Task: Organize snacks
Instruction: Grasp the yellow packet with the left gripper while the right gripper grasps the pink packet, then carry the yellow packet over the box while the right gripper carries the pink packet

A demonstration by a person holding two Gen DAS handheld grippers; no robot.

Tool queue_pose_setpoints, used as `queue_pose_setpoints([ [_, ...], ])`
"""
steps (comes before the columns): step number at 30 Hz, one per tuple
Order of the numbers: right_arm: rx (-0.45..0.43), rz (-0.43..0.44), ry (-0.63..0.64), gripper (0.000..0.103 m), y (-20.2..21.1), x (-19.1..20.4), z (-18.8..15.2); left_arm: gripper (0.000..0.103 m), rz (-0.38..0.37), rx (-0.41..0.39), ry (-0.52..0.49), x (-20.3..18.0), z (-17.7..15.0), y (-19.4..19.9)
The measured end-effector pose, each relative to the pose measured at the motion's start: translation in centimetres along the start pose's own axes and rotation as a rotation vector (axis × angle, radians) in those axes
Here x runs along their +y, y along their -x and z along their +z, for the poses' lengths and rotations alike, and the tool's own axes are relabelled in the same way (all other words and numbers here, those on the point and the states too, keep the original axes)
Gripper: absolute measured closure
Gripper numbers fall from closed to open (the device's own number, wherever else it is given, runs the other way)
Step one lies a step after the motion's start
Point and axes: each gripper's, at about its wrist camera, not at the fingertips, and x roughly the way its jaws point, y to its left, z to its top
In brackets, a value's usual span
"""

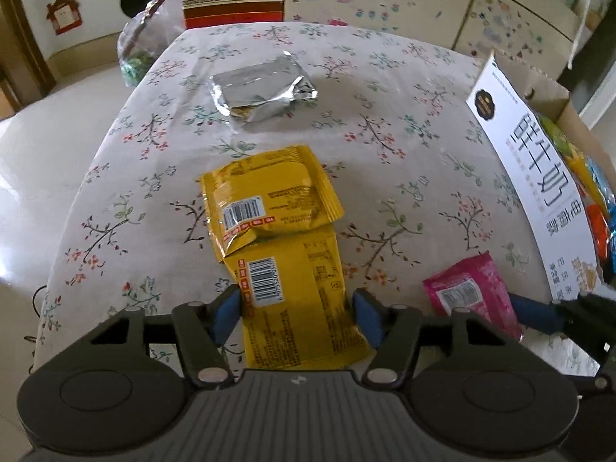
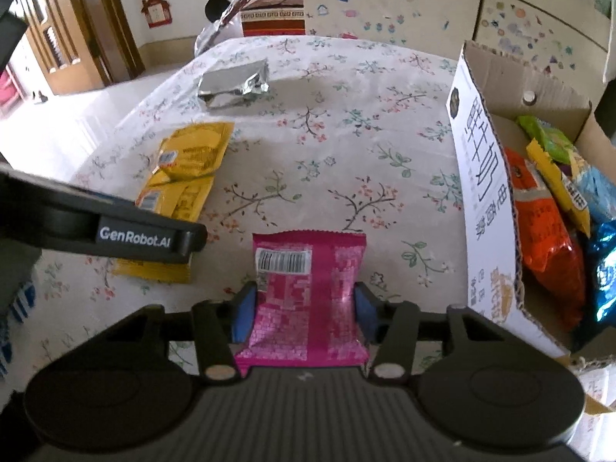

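Cardboard box already holds several snacks; beside it, right gripper clamps the pink packet, left gripper clamps a yellow packet, while another yellow packet and a foil pack wait farther off.

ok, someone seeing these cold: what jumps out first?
Both grippers are clamped on packets: the left gripper on the nearer of two overlapping yellow packets, the right gripper on a pink packet. To the right stands an open cardboard box already holding bright snack bags. A silver foil pack lies alone farther back on the floral tablecloth.
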Motion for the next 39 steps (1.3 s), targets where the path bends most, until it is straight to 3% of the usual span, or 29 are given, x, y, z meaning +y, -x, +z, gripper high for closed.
queue_pose_setpoints([
  [3, -0.003, -0.003, -0.019, 0.046, -0.1, -0.1, 0.0, 0.035, 0.003, -0.001, -0.005, 0.0, 0.0, 0.0],
  [6, -0.002, -0.018, -0.006, 0.038, -0.4, 0.1, 0.0, 0.011, 0.020, 0.017, -0.042, -0.8, -0.3, -0.3],
  [8, 0.001, -0.042, -0.006, 0.022, -0.7, 0.1, 0.0, 0.000, 0.047, 0.022, -0.061, -1.2, -0.5, -0.8],
  [14, -0.006, -0.067, 0.008, 0.019, -1.3, 0.4, -0.1, 0.000, 0.029, 0.030, -0.037, -0.8, -0.5, -1.2],
  [16, -0.010, -0.072, 0.009, 0.025, -1.3, 0.2, 0.0, 0.003, 0.021, 0.023, -0.043, -0.8, -0.6, -1.1],
  [17, -0.018, -0.065, 0.013, 0.034, -1.1, 0.2, 0.0, 0.006, 0.018, 0.014, -0.044, -0.8, -0.6, -1.0],
  [19, -0.034, -0.043, 0.027, 0.050, -0.8, 0.4, 0.1, 0.028, 0.008, -0.014, -0.047, -0.9, -0.5, -0.5],
  [21, -0.036, -0.044, 0.031, 0.051, -0.7, 0.4, 0.1, 0.040, -0.004, -0.032, -0.041, -0.7, -0.3, -0.1],
  [30, -0.105, -0.008, -0.065, 0.052, 1.7, -0.7, 1.6, 0.041, -0.064, -0.077, 0.033, -0.2, 0.5, 1.9],
  [39, -0.187, 0.013, -0.098, 0.052, 5.3, -1.2, 3.4, 0.041, -0.048, -0.160, 0.060, -0.1, 1.6, 4.8],
])
